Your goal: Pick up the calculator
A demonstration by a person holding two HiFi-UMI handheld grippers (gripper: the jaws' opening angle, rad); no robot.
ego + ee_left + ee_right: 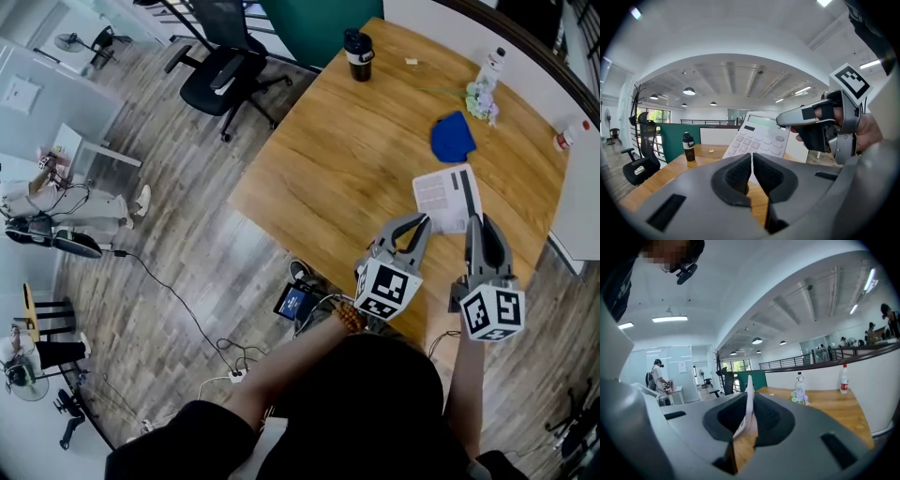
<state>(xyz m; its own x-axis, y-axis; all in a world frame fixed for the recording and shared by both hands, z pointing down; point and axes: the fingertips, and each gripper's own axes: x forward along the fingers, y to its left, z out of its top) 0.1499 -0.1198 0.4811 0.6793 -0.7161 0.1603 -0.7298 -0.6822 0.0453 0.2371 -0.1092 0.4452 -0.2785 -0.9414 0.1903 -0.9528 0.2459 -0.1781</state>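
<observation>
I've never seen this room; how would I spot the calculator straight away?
Find the big wooden table, then its near edge by the person. There the right hand-held gripper pinches a flat white slab above the wood: the calculator. Unlike the blue cloth beyond it, it has rows of keys.

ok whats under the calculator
The calculator is in the right gripper, off the table. The left gripper view shows bare wood below it; from the head view the patch straight beneath is covered.
</observation>
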